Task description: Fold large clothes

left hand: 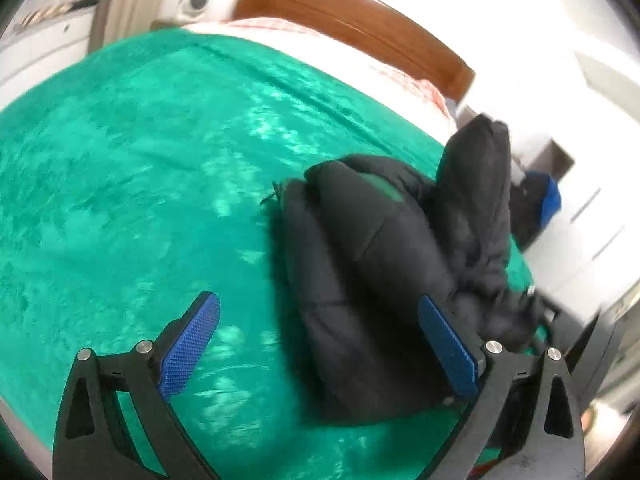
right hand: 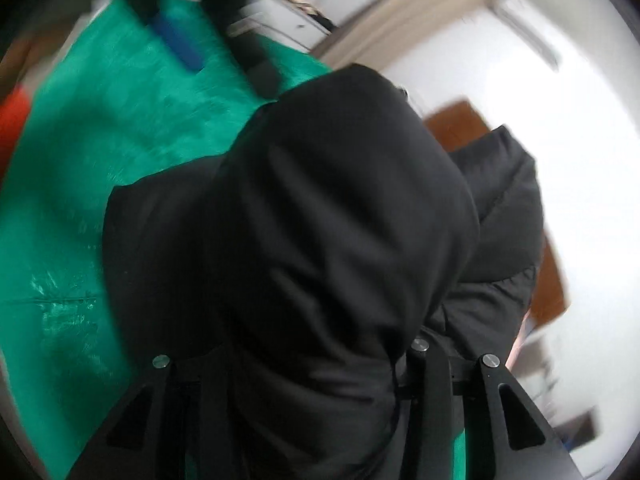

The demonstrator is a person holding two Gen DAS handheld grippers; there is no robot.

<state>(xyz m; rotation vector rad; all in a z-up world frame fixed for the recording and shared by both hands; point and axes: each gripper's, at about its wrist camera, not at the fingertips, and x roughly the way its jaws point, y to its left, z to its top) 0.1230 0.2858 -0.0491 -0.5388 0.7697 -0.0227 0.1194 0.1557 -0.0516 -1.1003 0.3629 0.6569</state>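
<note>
A black padded jacket [left hand: 372, 264] lies bunched on the green blanket [left hand: 140, 168] of a bed. My left gripper [left hand: 320, 320] is open above the blanket, its right blue pad [left hand: 448, 348] beside the jacket's edge. In the right wrist view the jacket [right hand: 320, 216] fills the middle and covers my right gripper's fingers; the fabric hangs lifted and draped over them, so the gripper looks shut on the jacket. The left gripper's blue pad [right hand: 180, 44] shows at the top left there. In the left wrist view the right gripper shows as a dark and blue shape [left hand: 540, 200] behind the jacket.
A brown wooden headboard [left hand: 352, 20] and a white-and-red pillow [left hand: 304, 36] are at the bed's far end. White walls and a cabinet [left hand: 592, 208] stand to the right. The green blanket [right hand: 80, 160] spreads left of the jacket.
</note>
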